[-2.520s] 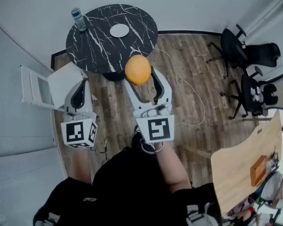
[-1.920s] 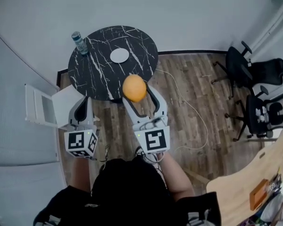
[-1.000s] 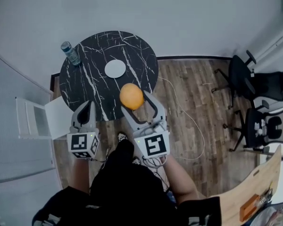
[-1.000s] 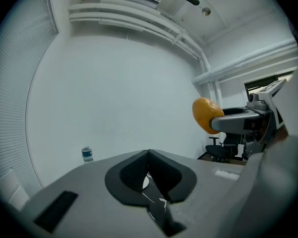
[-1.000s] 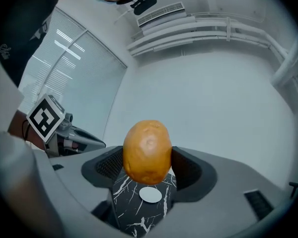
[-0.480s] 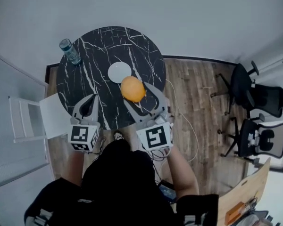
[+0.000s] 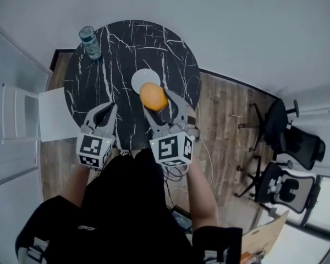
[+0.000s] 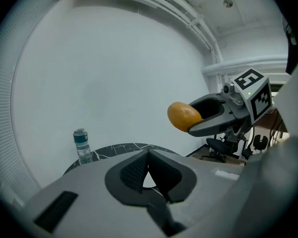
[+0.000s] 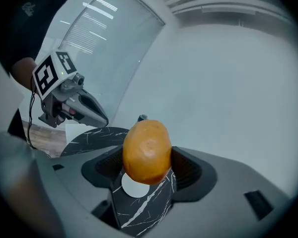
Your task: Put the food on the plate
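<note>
An orange, rounded piece of food (image 7: 153, 97) is clamped between the jaws of my right gripper (image 7: 157, 99). It hangs above the black marble table (image 7: 99, 76), overlapping the near edge of the small white plate (image 7: 144, 79). In the right gripper view the food (image 9: 146, 150) hides most of the plate (image 9: 133, 188) below it. My left gripper (image 7: 110, 108) hovers over the table's near left part, its jaws together and holding nothing. Seen from the left gripper view, the food (image 8: 184, 116) floats up at the right.
A water bottle (image 7: 90, 42) stands at the table's far left edge. A white chair (image 7: 38, 114) sits left of the table. Black office chairs (image 7: 286, 142) stand on the wooden floor at the right. A cable (image 7: 204, 158) lies on the floor.
The view has closed in on the table. My right gripper carried the food from over the floor to above the table beside the plate. The left gripper came over the table too.
</note>
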`<state>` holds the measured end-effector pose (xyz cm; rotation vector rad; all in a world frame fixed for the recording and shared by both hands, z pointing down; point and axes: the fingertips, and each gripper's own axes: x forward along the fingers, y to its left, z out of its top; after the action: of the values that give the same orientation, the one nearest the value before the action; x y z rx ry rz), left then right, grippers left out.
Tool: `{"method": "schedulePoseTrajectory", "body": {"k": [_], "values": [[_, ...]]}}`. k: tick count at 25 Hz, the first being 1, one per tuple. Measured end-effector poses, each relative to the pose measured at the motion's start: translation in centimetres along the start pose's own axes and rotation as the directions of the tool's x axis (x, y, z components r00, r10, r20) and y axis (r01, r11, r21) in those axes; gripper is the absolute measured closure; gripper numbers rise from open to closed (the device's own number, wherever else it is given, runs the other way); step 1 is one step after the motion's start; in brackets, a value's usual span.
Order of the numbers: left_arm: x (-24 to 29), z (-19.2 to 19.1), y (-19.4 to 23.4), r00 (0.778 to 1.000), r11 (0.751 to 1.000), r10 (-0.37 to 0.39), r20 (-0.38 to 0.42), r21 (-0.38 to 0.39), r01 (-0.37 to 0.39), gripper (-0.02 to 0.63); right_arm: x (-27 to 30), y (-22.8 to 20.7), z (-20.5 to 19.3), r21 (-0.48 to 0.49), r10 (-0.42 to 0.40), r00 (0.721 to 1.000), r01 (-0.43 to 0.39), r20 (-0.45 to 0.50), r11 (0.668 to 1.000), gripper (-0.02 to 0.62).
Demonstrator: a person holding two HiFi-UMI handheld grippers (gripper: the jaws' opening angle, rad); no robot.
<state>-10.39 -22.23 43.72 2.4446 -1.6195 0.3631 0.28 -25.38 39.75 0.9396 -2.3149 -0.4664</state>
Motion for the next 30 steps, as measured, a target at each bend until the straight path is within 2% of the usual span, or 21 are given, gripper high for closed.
{"method": "schedulePoseTrajectory", "body": {"k": [5, 13, 23, 30], "values": [[1.7, -1.1, 1.1, 0.999, 0.999, 0.036, -0.038, -0.039, -0.038, 0.606, 3.3, 0.1, -1.6, -0.07, 0.065, 0.996, -0.069, -0.055, 0.995, 0.298], [5.8, -2.9, 1.5, 0.988, 0.99, 0.099, -0.116, -0.09, -0.11, 0.606, 8.4, -1.0, -5.5, -0.067, 0.215, 0.971, -0.223, -0.109, 0.973, 0.298], [10.0, -5.4, 2.5, 0.96, 0.961, 0.189, -0.207, -0.164, -0.224, 0.606, 14.3, -1.1, -9.1, -0.063, 0.397, 0.907, -0.408, -0.14, 0.911, 0.298], [11.8, -8.0, 3.7, 0.933, 0.934, 0.24, -0.268, -0.199, -0.297, 0.606, 17.8, 0.5, -12.0, -0.052, 0.503, 0.846, -0.519, -0.18, 0.853, 0.298]]}}
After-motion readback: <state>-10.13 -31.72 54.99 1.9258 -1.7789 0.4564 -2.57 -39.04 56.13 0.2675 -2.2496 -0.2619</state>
